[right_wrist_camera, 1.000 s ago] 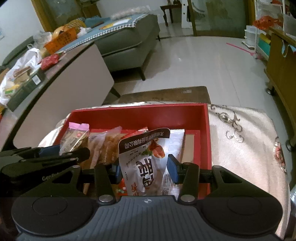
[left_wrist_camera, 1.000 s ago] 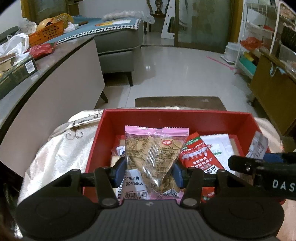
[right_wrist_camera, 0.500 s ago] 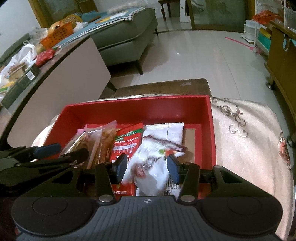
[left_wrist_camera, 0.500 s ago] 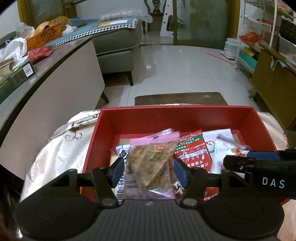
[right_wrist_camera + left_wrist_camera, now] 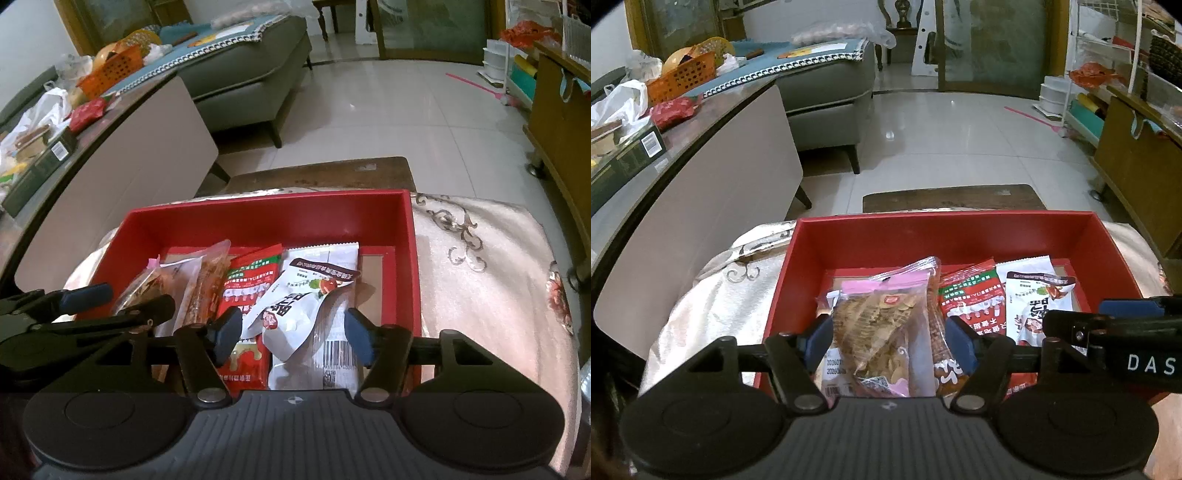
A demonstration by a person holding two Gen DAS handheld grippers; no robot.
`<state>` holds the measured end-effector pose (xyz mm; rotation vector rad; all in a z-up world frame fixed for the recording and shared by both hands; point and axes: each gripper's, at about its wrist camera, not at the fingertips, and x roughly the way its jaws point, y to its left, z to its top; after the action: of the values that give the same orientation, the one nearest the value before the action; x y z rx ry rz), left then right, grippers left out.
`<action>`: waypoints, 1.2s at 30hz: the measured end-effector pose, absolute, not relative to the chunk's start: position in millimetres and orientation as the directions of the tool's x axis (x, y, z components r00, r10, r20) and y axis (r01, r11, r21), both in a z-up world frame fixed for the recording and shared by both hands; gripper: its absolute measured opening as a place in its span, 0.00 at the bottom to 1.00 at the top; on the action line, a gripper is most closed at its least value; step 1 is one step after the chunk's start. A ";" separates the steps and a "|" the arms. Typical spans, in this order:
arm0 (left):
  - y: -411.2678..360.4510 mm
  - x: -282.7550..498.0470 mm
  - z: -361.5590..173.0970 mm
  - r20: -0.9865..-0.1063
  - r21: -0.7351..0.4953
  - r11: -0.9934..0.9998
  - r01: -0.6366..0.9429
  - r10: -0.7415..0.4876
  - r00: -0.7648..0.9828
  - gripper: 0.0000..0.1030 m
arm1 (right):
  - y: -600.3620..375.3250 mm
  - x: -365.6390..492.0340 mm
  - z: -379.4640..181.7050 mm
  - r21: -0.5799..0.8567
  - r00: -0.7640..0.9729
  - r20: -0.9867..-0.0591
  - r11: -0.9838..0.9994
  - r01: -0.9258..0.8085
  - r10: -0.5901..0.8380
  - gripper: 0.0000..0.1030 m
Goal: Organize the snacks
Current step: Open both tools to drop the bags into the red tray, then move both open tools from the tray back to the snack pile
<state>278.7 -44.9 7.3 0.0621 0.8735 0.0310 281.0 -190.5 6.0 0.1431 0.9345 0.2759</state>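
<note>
A red box point(image 5: 945, 236) stands on a cloth-covered table and holds several snack packets. My left gripper point(image 5: 888, 341) is open over its near left part; a pink-edged clear packet of seeds point(image 5: 882, 328) lies in the box between the spread fingers. My right gripper point(image 5: 291, 334) is open over the near right part; a white packet with red print point(image 5: 299, 314) lies in the box between its fingers. A red and green packet point(image 5: 251, 284) lies in the middle of the box. The red box point(image 5: 273, 218) also shows in the right wrist view.
A pale embroidered cloth point(image 5: 487, 266) covers the table right of the box. A long counter point(image 5: 683, 155) with a cluttered top runs along the left. A grey sofa point(image 5: 827, 88) and tiled floor lie beyond. A wooden cabinet point(image 5: 1137, 162) stands at the right.
Both packets were held upright in the grippers a second ago. Both grippers have opened; the seed packet and the white packet have dropped and now lie in the box.
</note>
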 end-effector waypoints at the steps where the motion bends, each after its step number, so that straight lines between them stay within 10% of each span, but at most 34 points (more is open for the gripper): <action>1: -45.4 277.1 9.1 -0.763 0.066 0.998 0.000 0.050 0.645 0.60 | -190.5 279.6 6.9 0.241 0.563 -0.772 0.955 -0.171 0.295 0.68; 36: -54.5 157.8 51.4 -0.707 0.026 0.996 0.086 -0.043 0.706 0.61 | -222.8 154.5 42.5 0.293 0.633 -0.729 0.954 -0.057 0.262 0.92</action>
<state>157.8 -54.5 51.4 0.0579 0.7839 -0.0713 154.5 -222.8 42.5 0.2525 0.8685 0.1846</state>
